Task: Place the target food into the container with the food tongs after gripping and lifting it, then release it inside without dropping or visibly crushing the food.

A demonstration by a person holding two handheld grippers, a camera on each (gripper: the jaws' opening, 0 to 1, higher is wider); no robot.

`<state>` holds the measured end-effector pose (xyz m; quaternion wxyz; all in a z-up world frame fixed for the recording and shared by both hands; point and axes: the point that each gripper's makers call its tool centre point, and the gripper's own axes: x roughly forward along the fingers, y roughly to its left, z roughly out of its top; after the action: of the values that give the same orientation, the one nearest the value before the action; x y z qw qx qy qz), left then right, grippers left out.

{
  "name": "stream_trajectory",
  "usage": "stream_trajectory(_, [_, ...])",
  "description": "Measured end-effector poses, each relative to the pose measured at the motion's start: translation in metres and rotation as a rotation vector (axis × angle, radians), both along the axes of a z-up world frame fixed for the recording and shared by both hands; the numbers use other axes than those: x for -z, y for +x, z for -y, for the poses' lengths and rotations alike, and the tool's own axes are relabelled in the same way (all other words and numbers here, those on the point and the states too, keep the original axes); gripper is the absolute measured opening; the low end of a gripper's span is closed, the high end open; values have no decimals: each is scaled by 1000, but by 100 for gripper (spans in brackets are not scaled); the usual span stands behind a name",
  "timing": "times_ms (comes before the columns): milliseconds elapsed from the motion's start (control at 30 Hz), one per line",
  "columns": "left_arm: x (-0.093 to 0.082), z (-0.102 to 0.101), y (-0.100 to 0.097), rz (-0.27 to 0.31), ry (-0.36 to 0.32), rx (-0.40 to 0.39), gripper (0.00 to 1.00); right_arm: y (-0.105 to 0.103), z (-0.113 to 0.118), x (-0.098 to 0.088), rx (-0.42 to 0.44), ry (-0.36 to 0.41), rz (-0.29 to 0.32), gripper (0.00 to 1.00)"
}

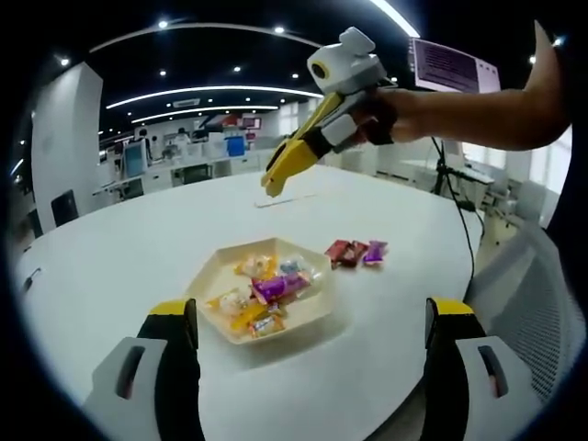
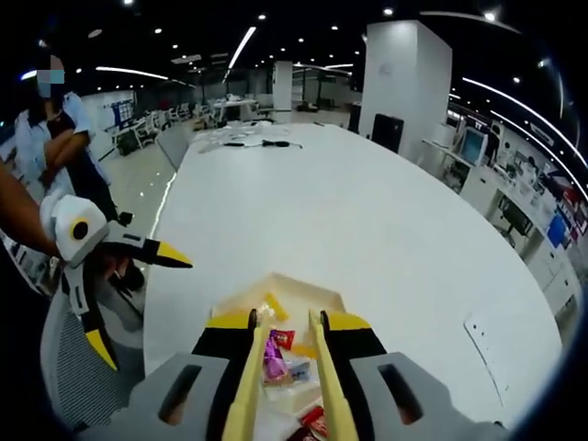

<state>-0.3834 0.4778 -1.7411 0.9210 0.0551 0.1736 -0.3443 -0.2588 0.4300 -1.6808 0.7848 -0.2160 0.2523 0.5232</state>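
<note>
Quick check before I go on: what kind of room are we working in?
Likely an open-plan office: a big white table holding the tray of sweets, desks with monitors behind, and rows of ceiling lights.

Sitting well apart on a white table: cables at its far end. Standing beyond it: a white pillar, desks with monitors, a chair. Glowing overhead: ceiling lights. Standing by the table's edge: a person, arms crossed.
</note>
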Motion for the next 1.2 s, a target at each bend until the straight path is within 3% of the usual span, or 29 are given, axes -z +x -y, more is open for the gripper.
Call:
stream_trajectory(667, [1, 0, 0, -3, 2, 2, 99, 4, 18, -6, 12, 8, 19, 27])
stream_trajectory(1200, [3, 2, -1, -12, 8, 12, 99, 8, 100, 14, 113, -27, 6, 28])
